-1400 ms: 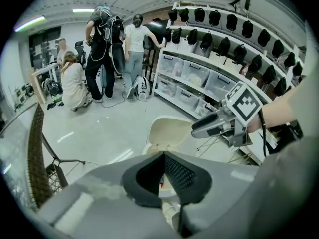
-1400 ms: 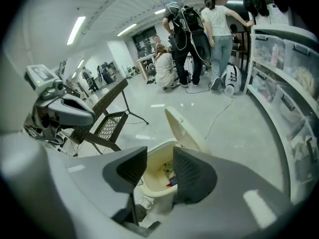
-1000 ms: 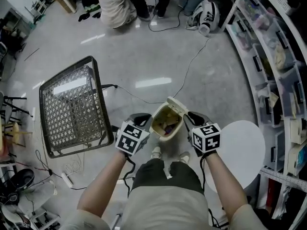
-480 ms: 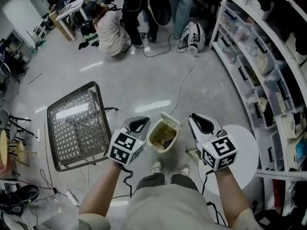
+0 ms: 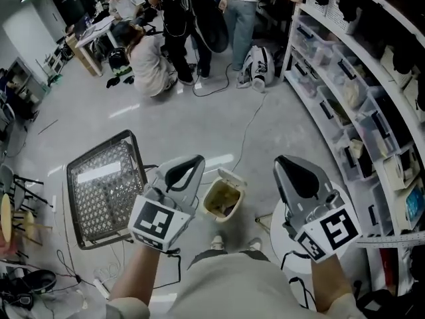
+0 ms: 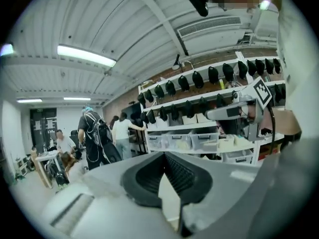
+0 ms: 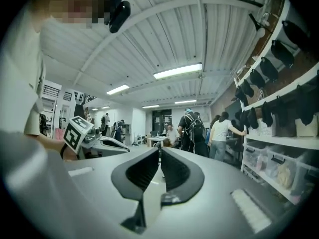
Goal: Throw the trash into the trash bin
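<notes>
A cream trash bin (image 5: 224, 195) stands open on the grey floor with trash inside it, just in front of the person's shoes. Both grippers are raised well above it and point roughly level. The left gripper (image 5: 194, 161) is up and to the left of the bin, and its jaws (image 6: 163, 156) meet at the tips with nothing between them. The right gripper (image 5: 285, 165) is up and to the right; its jaws (image 7: 159, 151) are closing, tips together and empty. Each gripper view catches the other gripper: the right gripper (image 6: 234, 111) and the left gripper (image 7: 107, 146).
A dark wire basket (image 5: 106, 178) lies on the floor left of the bin, with cables round it. A white round table (image 5: 279, 234) sits under the right gripper. Shelves with storage boxes (image 5: 352, 92) line the right side. Several people (image 5: 199, 18) stand or sit at the far end.
Both grippers have risen from beside the bin's rim and look larger and wider apart. The bin now sits lower between them. More of the far room is in view.
</notes>
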`<state>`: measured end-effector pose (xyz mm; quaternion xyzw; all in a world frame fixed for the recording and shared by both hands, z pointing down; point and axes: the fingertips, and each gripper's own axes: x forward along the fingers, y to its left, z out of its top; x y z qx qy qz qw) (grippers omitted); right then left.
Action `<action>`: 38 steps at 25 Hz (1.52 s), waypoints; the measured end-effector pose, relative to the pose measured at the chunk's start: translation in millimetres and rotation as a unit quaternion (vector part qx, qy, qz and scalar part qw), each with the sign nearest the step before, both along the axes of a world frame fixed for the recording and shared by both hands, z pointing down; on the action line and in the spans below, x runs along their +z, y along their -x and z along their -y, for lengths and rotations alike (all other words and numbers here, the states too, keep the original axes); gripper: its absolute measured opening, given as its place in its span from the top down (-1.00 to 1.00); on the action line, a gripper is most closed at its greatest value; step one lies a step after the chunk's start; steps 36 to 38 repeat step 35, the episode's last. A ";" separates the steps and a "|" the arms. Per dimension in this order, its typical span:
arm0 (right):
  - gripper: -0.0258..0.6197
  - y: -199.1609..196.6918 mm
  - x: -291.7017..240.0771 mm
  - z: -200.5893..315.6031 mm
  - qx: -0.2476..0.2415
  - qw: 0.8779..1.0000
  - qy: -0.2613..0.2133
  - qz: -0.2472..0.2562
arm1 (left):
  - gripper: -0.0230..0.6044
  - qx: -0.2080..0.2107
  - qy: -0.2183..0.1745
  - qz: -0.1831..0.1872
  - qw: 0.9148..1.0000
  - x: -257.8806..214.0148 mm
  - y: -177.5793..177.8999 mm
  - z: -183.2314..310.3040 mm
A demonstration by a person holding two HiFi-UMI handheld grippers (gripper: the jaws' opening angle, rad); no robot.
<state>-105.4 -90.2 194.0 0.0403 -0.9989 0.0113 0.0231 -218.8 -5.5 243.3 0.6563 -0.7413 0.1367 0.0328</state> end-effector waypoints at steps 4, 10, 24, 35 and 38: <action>0.88 -18.9 -33.9 0.3 0.017 0.999 -0.017 0.026 | 0.92 -0.012 -0.036 0.001 0.999 -42.6 -11.4 -3.1; 0.91 -38.4 -61.2 7.6 0.043 0.996 -0.052 0.054 | 0.92 -0.001 -0.056 0.006 0.998 -70.3 -14.0 -4.7; 0.91 -42.3 -69.4 5.2 0.042 0.996 -0.059 0.053 | 0.92 0.017 -0.071 0.011 0.997 -82.9 -18.7 5.6; 0.91 -44.8 -75.6 4.0 0.048 0.994 -0.077 0.053 | 0.92 0.012 -0.062 0.012 0.998 -79.8 -22.8 4.7; 0.91 -44.8 -75.6 4.0 0.048 0.994 -0.077 0.053 | 0.92 0.012 -0.062 0.012 0.998 -79.8 -22.8 4.7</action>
